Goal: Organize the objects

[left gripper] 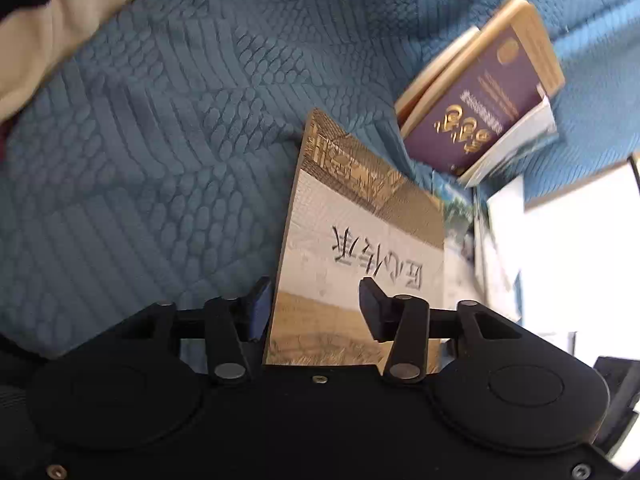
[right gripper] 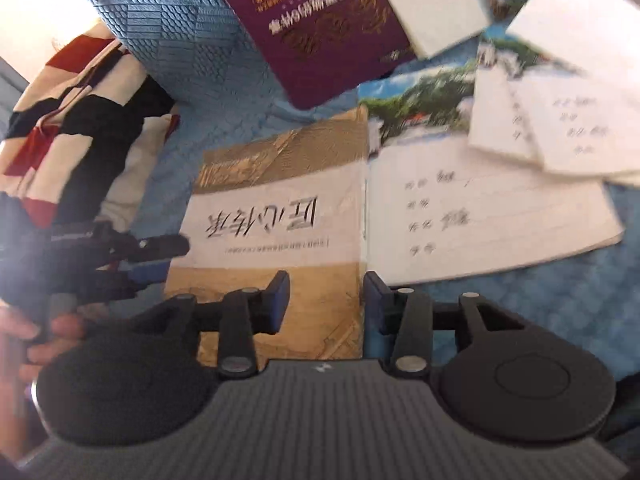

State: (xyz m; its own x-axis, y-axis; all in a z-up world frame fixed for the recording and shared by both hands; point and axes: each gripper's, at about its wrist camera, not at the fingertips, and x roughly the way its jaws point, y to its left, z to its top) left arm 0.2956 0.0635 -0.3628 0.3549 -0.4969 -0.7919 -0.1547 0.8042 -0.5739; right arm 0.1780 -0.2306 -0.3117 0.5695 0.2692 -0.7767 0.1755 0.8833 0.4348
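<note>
Item: tan-and-white book (right gripper: 276,216), cover printed with large brush characters, lying on a blue quilted bedspread (left gripper: 140,140) at the middle of both wrist views. Left gripper (left gripper: 316,300) straddles the book's near left edge at 6 o'clock; jaws released, one finger off the cover's edge, the other hovering over the cover, no pad pressing. Right gripper (right gripper: 326,300) straddles the near right edge, likewise at 6 o'clock; jaws parted, one finger above the cover, the other just beyond the edge over the bedspread. Neither holds anything. Judged purpose: a hold at each side suits squaring or shifting a thin, floppy book, and the parted jaws suggest it is either just set down or about to be taken up; which one cannot be told. In the right view the left gripper's dark frame and the hand (right gripper: 48,336) on it appear at 9 o'clock, close beside the book. Surrounding stock: purple book (right gripper: 320,36) with gold lettering at 12 o'clock, resting atop a cream-edged volume (left gripper: 436,68) visible in the left view; landscape-cover booklet (right gripper: 460,176) with lined label, touching the tan book's right edge at 3 o'clock; two white booklets (right gripper: 560,120) overlapping it at 2 o'clock. Striped red, black and cream cloth (right gripper: 80,120) at 10 o'clock. Obstruction: the landscape booklet abuts the right edge, leaving the right gripper's outer finger little clearance there.
</note>
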